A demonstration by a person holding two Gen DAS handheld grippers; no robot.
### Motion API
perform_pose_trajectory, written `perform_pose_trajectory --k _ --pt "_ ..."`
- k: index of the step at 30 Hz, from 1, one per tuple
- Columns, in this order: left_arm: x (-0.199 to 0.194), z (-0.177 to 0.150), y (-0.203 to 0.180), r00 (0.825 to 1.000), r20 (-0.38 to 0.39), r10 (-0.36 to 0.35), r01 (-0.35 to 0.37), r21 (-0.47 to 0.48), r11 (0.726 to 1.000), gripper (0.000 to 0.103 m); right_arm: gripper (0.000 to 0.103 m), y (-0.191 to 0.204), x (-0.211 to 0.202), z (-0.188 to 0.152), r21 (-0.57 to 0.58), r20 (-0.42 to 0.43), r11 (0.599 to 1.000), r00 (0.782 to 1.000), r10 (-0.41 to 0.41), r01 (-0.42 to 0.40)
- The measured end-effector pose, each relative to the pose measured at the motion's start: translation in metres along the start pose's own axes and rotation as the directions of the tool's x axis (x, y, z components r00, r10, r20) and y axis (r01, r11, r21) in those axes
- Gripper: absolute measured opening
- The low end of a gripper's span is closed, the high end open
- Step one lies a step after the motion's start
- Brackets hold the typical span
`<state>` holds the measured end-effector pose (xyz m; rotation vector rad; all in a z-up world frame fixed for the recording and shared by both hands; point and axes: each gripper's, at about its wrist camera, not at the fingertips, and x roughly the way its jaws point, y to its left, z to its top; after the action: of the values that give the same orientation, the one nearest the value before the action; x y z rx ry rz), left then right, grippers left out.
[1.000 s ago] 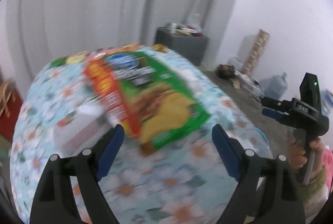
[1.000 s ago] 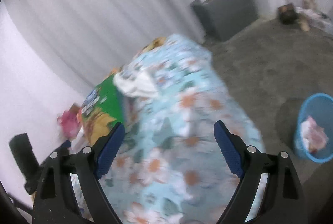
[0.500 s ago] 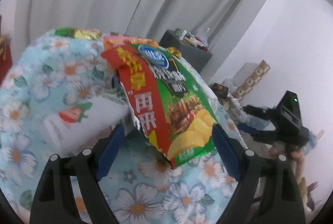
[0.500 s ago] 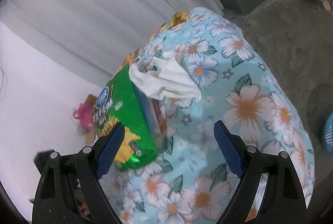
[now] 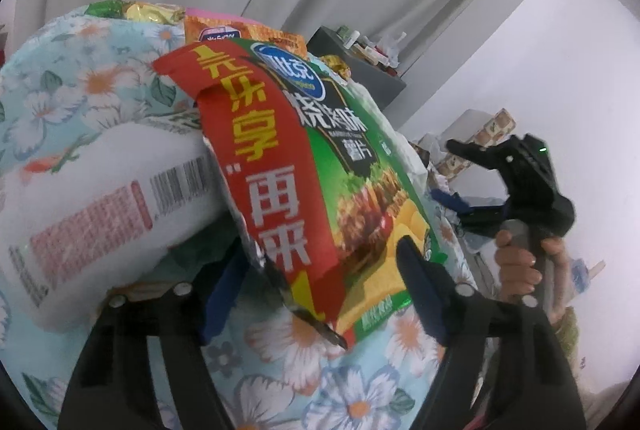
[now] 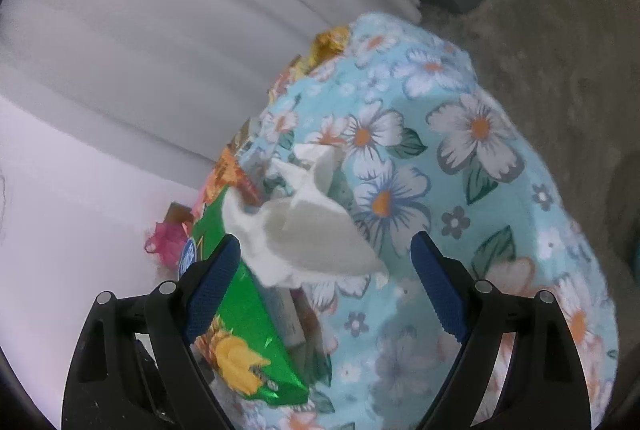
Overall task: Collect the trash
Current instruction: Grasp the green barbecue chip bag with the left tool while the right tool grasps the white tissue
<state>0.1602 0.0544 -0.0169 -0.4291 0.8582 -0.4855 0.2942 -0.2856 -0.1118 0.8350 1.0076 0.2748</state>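
Note:
A green and red chip bag (image 5: 320,166) lies on the floral-cloth table (image 5: 92,82); its lower end sits between the open fingers of my left gripper (image 5: 324,294). A white packet with a barcode (image 5: 108,198) lies under its left side. In the right wrist view a crumpled white tissue (image 6: 304,234) lies on the table between the open fingers of my right gripper (image 6: 324,290), with the chip bag (image 6: 244,330) to its left. My right gripper also shows in the left wrist view (image 5: 516,186), held in a hand.
Orange and gold wrappers (image 5: 240,34) lie at the table's far end, also in the right wrist view (image 6: 328,42). A grey cabinet (image 5: 360,70) stands by the curtain. A pink bag (image 6: 168,238) sits on the floor by the wall.
Both grippers have moved in toward the table. The chip bag now sits between my left fingers and the tissue between my right fingers. Both stay open.

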Motion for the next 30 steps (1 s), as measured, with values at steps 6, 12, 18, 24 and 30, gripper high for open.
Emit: perform_pose_trajectory --k 6,12,18,24,30 --pt "0.007 0.001 0.001 0.999 0.002 -0.042 0.042 -0.032 0.999 0.049 0.076 -0.009 0.02 0.006 0.038 -0.033 0.999 0.999 0.025 -0.023" --pt "0.011 0.004 0.0 0.998 0.01 -0.067 0.067 -0.047 0.997 0.032 0.05 -0.002 0.037 0.009 0.004 -0.065 1.0 0.998 -0.003 0.003" --pt "0.005 0.003 -0.009 0.996 0.026 -0.084 0.085 -0.023 0.996 0.016 0.006 -0.005 0.037 0.001 -0.006 -0.071 1.0 0.997 0.001 -0.001" --pt "-0.003 0.005 -0.013 0.993 0.043 -0.109 0.109 -0.007 0.994 0.005 0.001 0.0 0.012 -0.008 -0.038 -0.009 0.999 1.0 0.016 -0.016" --pt "-0.017 0.004 -0.021 0.987 0.077 -0.14 0.139 0.018 0.99 0.003 0.001 0.01 -0.018 -0.015 -0.072 0.056 0.996 0.997 0.05 -0.045"
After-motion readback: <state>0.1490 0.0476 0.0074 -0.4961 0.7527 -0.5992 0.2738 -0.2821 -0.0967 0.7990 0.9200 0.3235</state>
